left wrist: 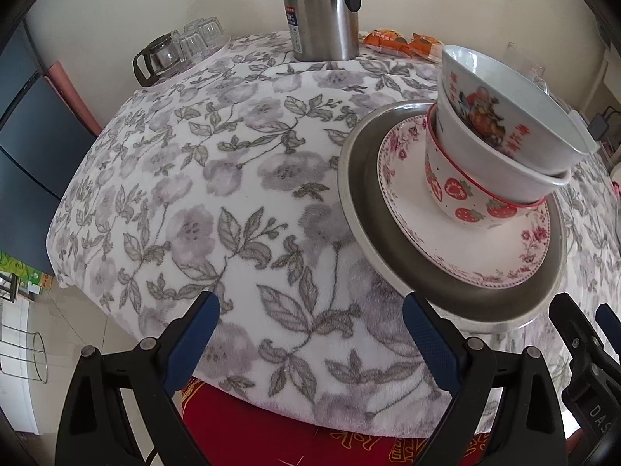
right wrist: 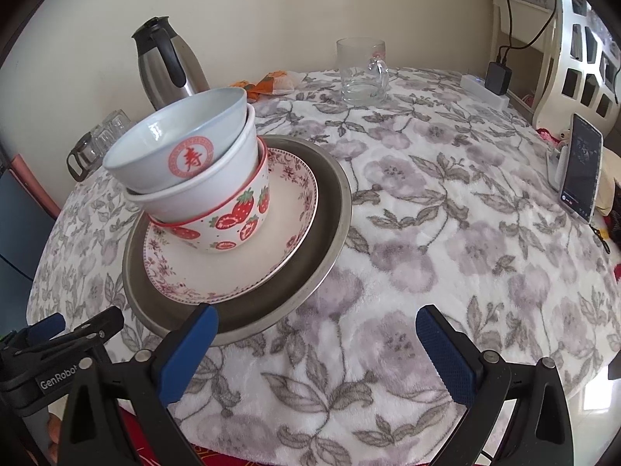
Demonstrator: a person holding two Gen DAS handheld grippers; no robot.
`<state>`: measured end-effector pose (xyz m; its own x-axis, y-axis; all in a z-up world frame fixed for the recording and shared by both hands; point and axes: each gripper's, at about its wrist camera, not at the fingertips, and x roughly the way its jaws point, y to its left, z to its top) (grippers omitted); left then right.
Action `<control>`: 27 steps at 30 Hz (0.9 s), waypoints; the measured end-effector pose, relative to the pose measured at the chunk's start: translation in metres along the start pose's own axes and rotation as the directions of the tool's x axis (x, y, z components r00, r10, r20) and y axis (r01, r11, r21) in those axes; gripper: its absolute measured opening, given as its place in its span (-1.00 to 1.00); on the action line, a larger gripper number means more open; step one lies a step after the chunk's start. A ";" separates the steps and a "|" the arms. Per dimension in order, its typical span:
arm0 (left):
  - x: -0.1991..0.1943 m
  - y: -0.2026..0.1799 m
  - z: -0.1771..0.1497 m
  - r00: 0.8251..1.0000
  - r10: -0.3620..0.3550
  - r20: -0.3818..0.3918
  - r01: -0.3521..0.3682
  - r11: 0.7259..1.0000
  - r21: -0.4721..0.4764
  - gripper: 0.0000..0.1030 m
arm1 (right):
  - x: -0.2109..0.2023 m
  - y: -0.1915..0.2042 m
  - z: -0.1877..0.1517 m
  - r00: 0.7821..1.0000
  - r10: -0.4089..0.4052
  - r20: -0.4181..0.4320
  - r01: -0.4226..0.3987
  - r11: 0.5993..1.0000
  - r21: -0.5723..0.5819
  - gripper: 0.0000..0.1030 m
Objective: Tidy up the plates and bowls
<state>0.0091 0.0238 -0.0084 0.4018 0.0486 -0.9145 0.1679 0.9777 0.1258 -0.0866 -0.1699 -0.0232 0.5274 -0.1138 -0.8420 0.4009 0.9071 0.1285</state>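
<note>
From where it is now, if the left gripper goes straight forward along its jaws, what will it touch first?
Most likely only the floral tablecloth: the left gripper is open and points at bare cloth. The metal tray with the stacked dishes sits just beyond its right jaw; depth is unclear, so that jaw might graze the rim.

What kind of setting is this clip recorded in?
Most likely a home dining area: a round table under a floral tablecloth, a steel thermos jug, a glass mug, and stacked bowls on a floral plate and metal tray.
</note>
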 end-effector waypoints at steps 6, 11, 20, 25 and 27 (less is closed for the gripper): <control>-0.003 0.002 -0.005 1.000 0.003 0.011 -0.003 1.000 0.007 0.86 | -0.003 0.002 -0.006 1.000 -0.008 -0.001 0.008 1.000 -0.014 1.00; -0.005 0.006 -0.007 1.000 0.004 0.018 -0.004 1.000 -0.001 0.86 | -0.004 0.002 -0.009 1.000 -0.010 0.000 0.010 1.000 -0.018 1.00; -0.003 0.006 -0.006 1.000 0.001 0.010 -0.001 1.000 -0.006 0.86 | -0.001 -0.001 -0.008 1.000 -0.016 -0.009 0.016 1.000 -0.016 1.00; -0.001 0.007 -0.005 1.000 -0.002 0.001 0.002 1.000 -0.013 0.86 | 0.000 -0.003 -0.007 1.000 -0.020 -0.014 0.020 1.000 -0.012 1.00; -0.001 0.007 -0.005 1.000 -0.004 0.000 0.004 1.000 -0.015 0.86 | 0.001 -0.004 -0.007 1.000 -0.020 -0.015 0.020 1.000 -0.011 1.00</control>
<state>0.0052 0.0318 -0.0090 0.4011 0.0448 -0.9149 0.1556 0.9809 0.1163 -0.0929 -0.1703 -0.0283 0.5077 -0.1255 -0.8523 0.4026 0.9092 0.1059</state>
